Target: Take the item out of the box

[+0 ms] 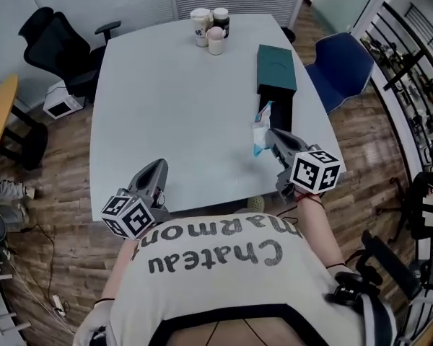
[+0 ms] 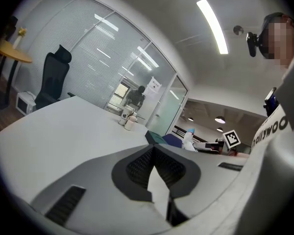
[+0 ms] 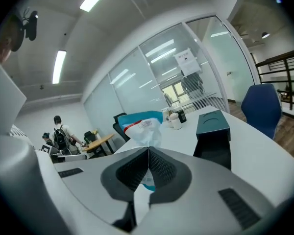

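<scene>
A dark green box (image 1: 276, 66) lies on the right side of the pale table (image 1: 173, 114), its black inner drawer (image 1: 283, 111) slid out toward me. My right gripper (image 1: 272, 138) is shut on a white and blue packet (image 1: 262, 131), held just in front of the drawer. In the right gripper view the packet (image 3: 144, 127) sticks up from the closed jaws of the gripper (image 3: 148, 153), with the box (image 3: 213, 123) beyond to the right. My left gripper (image 1: 159, 167) hovers at the table's near edge, shut and empty (image 2: 153, 151).
Several cups and jars (image 1: 210, 27) stand at the table's far edge. A black office chair (image 1: 58, 45) is at the far left and a blue chair (image 1: 343, 67) at the right. A white appliance (image 1: 61, 103) sits on the wooden floor.
</scene>
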`<state>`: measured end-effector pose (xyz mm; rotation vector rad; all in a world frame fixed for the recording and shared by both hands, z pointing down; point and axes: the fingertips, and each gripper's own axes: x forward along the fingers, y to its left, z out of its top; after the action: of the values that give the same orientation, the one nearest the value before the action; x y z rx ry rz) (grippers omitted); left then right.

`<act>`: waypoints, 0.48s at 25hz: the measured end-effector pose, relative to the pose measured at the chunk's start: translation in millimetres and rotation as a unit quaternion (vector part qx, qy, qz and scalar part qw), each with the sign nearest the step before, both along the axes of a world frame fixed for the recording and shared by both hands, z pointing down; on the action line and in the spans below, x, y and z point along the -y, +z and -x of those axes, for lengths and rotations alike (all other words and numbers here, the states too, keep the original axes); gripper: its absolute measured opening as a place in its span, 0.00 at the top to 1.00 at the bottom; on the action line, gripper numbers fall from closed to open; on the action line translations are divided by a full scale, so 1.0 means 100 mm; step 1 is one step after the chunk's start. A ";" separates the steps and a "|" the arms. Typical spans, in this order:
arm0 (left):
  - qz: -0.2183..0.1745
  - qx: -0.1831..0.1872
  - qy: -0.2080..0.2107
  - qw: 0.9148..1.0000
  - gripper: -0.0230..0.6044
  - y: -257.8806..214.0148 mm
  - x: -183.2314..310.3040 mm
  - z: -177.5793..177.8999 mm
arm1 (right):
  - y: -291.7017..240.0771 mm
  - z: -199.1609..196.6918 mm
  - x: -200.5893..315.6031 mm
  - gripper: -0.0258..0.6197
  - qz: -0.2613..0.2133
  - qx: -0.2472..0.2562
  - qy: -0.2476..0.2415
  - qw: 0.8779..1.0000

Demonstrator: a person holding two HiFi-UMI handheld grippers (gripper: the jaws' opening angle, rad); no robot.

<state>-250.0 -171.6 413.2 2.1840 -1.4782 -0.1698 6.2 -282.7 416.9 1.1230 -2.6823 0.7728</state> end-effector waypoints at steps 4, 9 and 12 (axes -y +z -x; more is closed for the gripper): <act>-0.010 0.002 0.055 0.998 0.98 0.07 -0.14 -0.29 | 0.12 -0.21 -0.50 0.96 0.006 0.004 0.032 0.999; 0.015 -0.011 0.098 0.995 0.98 0.09 0.05 -0.41 | 0.16 -0.27 -0.65 0.96 0.036 -0.012 0.064 0.997; 0.011 -0.014 0.119 0.993 0.98 0.07 0.05 -0.57 | 0.15 -0.38 -0.79 0.96 0.033 -0.011 0.073 0.997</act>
<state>-192.7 -176.2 420.2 2.3089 -1.1860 -0.1011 44.5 -203.7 431.5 1.3150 -2.5593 0.8605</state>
